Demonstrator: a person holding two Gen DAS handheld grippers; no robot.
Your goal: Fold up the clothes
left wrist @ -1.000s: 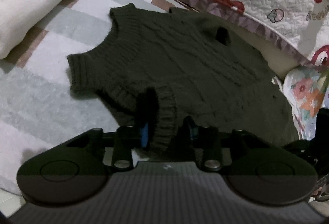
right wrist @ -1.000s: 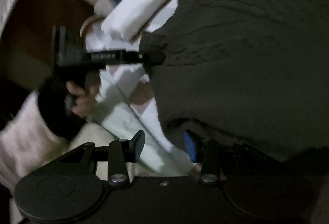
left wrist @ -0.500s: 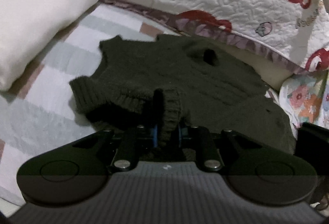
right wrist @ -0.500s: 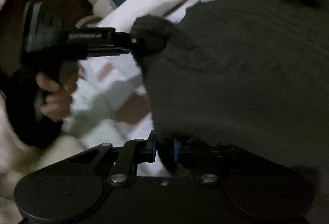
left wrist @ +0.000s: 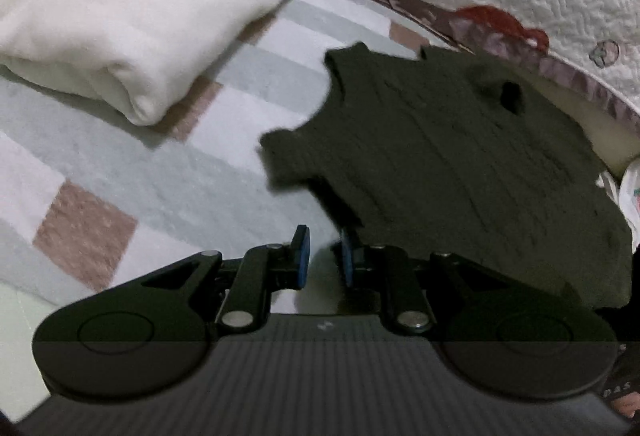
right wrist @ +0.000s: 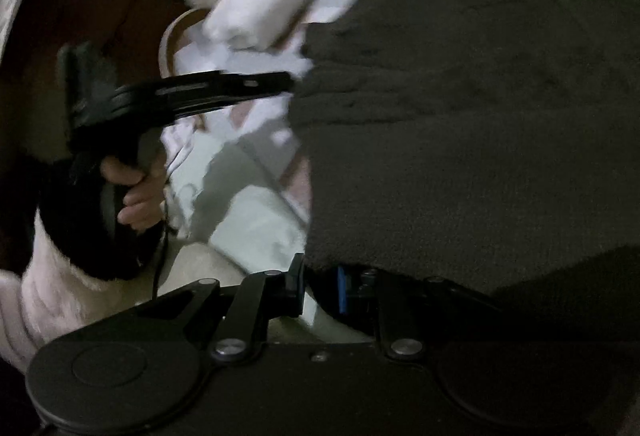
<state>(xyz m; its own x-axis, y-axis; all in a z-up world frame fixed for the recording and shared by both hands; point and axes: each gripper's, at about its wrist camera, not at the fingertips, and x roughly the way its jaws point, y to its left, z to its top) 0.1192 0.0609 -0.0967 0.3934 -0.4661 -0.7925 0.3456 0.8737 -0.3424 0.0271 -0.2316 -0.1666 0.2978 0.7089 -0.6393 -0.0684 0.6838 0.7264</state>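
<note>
Meanwhile, a dark olive knitted sweater is lying spread on the pale checked bed. The left gripper and right gripper are each standing slightly parted at its edge, gripping nothing.

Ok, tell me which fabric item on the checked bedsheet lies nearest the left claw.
The dark olive knitted vest: its edge comes right up beside the left claw, while the folded white cloth lies far off at upper left.
</note>
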